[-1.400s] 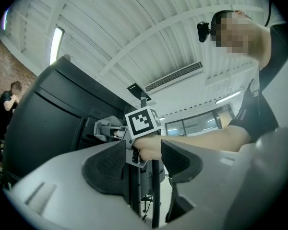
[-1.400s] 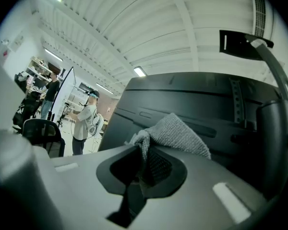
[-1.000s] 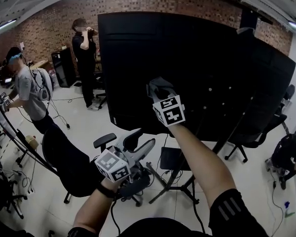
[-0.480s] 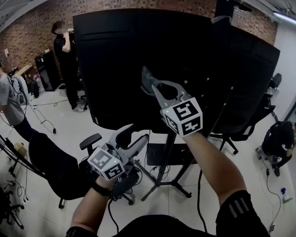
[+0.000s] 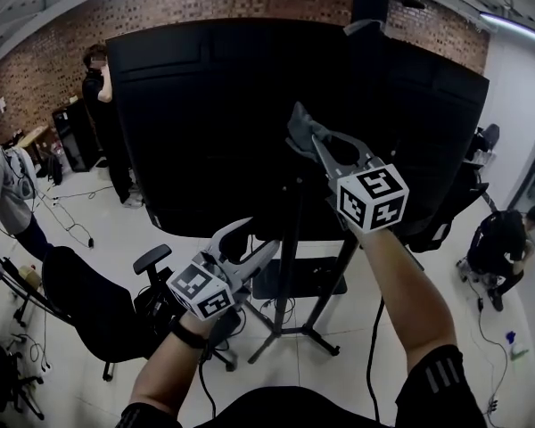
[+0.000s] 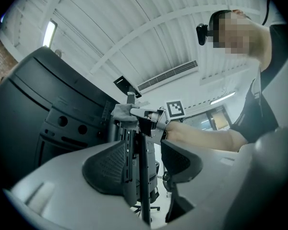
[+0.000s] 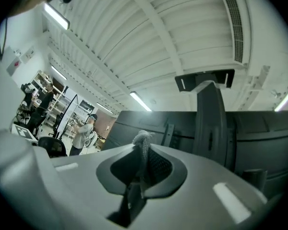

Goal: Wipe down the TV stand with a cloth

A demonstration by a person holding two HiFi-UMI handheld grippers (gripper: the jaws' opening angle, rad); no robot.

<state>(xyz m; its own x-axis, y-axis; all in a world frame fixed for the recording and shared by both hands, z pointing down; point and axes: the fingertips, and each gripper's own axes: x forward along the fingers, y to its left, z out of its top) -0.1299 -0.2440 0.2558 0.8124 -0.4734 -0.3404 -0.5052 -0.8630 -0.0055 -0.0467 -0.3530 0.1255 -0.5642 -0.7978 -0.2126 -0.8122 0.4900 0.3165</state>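
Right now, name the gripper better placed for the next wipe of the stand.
Right. The right gripper is shut on the cloth, raised by the stand's post; the left gripper hangs lower, open and empty.

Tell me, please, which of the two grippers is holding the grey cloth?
The right gripper, raised against the back of the TV, is shut on the grey cloth; the left gripper, lower down, is open and holds nothing.

A black office chair (image 5: 89,306) stands at the floor's left side. A person (image 5: 502,250) crouches near its right edge. A brick wall (image 5: 53,56) rises behind.
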